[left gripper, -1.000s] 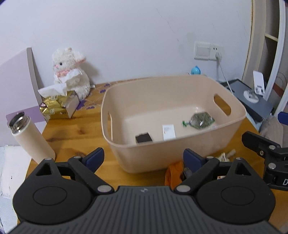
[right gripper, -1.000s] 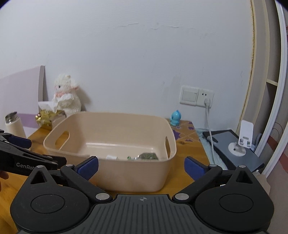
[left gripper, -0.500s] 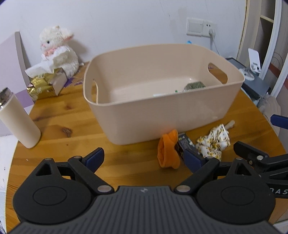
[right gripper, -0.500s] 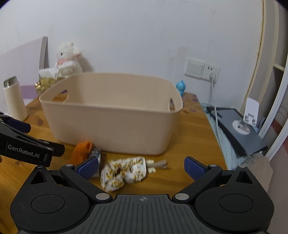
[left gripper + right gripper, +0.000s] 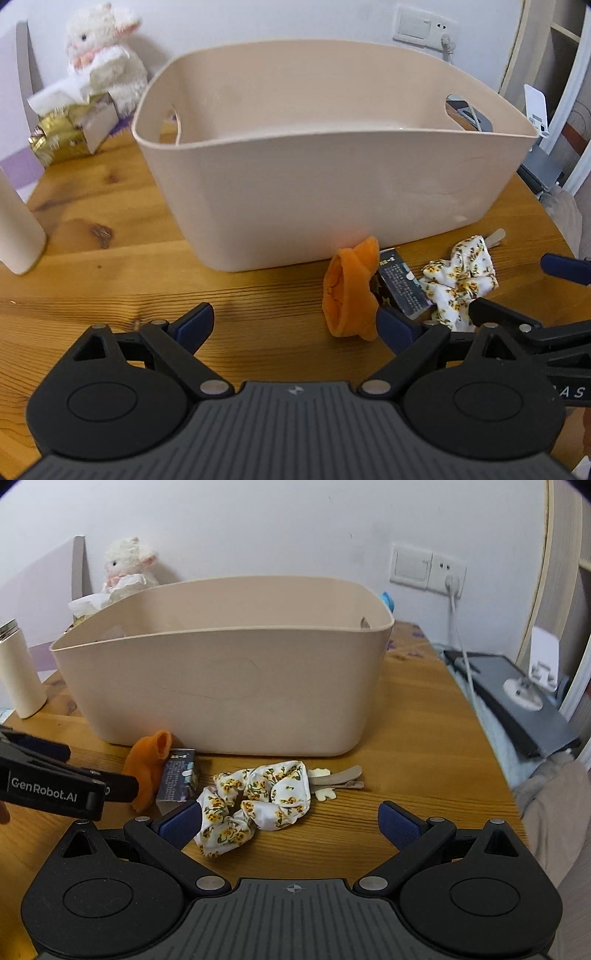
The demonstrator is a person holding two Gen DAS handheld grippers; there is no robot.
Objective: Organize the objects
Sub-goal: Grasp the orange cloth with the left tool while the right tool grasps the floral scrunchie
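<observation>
At the far left of the wooden surface (image 5: 417, 716) stands a cream bottle (image 5: 20, 675) with a metal cap, and behind it a white plush lamb (image 5: 107, 62) sits beside a gold tissue box (image 5: 64, 129). The left tongs (image 5: 295, 323) hover low over the wood with their blue-padded tips wide apart, holding nothing; the right-hand pad sits just beside the orange fabric piece (image 5: 349, 291), a crumpled, pouch-like bit of cloth lying in front of the beige plastic bin (image 5: 229, 686). Touching it on the right lies a small dark packet (image 5: 179, 775) printed with pale text. Next comes a white scrunchie (image 5: 258, 797) dotted with yellow flowers, bunched in loose folds on the wood, and just beside that a beige hair clip (image 5: 338, 779). The right tongs (image 5: 290, 821) are likewise spread open and empty, their left pad at the scrunchie's edge.
</observation>
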